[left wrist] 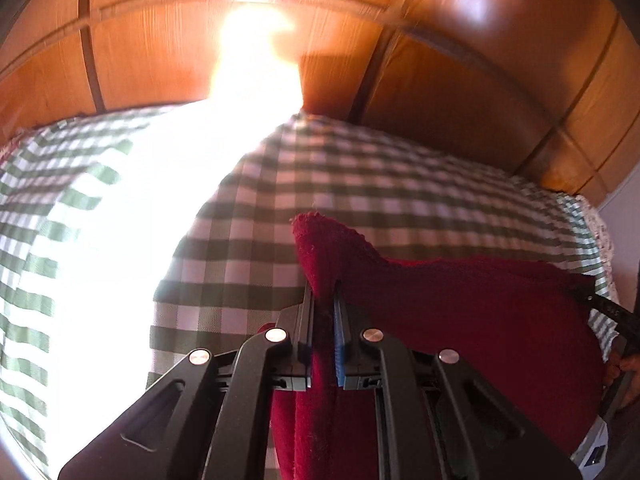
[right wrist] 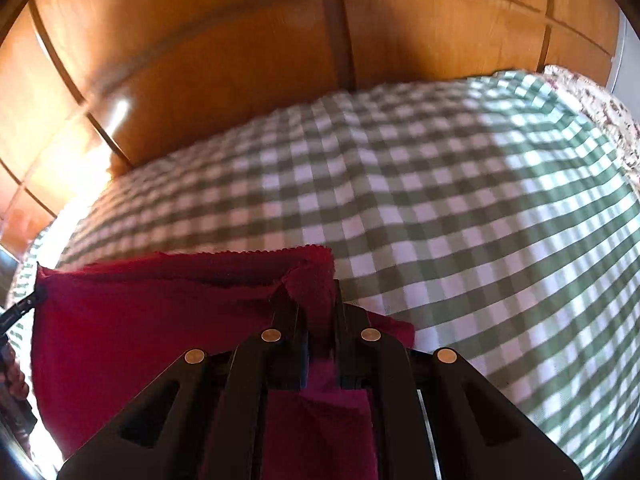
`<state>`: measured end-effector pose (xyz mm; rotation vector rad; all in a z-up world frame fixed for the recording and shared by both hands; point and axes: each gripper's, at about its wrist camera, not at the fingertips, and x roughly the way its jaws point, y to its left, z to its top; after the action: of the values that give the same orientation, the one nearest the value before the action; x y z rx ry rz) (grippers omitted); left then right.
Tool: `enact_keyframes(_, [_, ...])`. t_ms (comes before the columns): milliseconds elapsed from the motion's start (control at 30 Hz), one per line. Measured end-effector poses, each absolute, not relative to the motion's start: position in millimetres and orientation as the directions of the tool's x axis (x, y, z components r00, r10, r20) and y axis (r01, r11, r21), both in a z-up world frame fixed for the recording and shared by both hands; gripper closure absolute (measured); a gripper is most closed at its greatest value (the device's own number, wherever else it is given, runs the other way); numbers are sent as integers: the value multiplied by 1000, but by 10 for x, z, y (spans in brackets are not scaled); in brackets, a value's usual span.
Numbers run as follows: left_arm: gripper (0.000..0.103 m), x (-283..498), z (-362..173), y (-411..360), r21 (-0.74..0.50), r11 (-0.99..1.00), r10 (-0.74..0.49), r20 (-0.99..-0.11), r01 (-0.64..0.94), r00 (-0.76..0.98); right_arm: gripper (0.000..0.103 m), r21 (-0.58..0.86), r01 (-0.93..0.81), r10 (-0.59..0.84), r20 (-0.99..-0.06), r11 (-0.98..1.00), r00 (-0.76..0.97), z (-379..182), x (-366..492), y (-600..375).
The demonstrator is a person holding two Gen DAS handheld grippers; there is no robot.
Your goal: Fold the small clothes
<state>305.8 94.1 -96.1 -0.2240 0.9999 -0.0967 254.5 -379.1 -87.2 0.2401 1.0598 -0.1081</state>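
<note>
No text, label, brand, number or sign can be read anywhere (both views are motion-blurred).

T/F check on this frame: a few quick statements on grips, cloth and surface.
1. Left gripper is shut on the red cloth. True.
2. Right gripper is open and holds nothing. False: it is shut on a corner of the cloth.
3. The cover under the cloth is plain blue. False: green and white check.
4. Wooden panels stand behind the cover. True.
</note>
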Motion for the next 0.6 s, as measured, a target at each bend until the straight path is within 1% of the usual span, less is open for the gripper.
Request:
enact_keyframes(67, [89, 3029, -959, 941, -244, 969, -192, -821, -26, 538, 94, 170, 201, 53, -874, 965, 483, -909, 2543, -3809])
enact_keyframes(100, [83, 3000, -929, 956, -253, 967, -197, -817, -31, 542, 88, 185, 202, 64, -870, 962, 489, -887, 2515, -3832])
enact_keyframes(133, [78, 2953, -888, 984, -260, 965, -196, -815, -42, 545, 70, 191, 205, 66, -866, 960, 496, -856, 2480, -3856])
enact_keyframes(167, [75, 2899, -849, 1009, -269, 962, -202, -809, -41, 552, 56, 194, 209, 62, -856, 958, 513, -799, 2411, -3889])
enact_keyframes(300, [70, 2577, -728, 1122, -289, 957, -227, -781, -16, 582, 55, 245, 208, 86, -818, 947, 569, -560, 2017, -4048])
enact_keyframes(467, [62, 1951, -730, 1375, -351, 937, -282, -758, -3, 588, 55, 299, 195, 130, -795, 934, 592, -352, 1250, -4172])
enact_keyframes(600, [52, 1489, -858, 1512, -452, 892, -370, -733, -2, 571, 55, 325, 170, 180, -808, 930, 560, -420, 663, -4100])
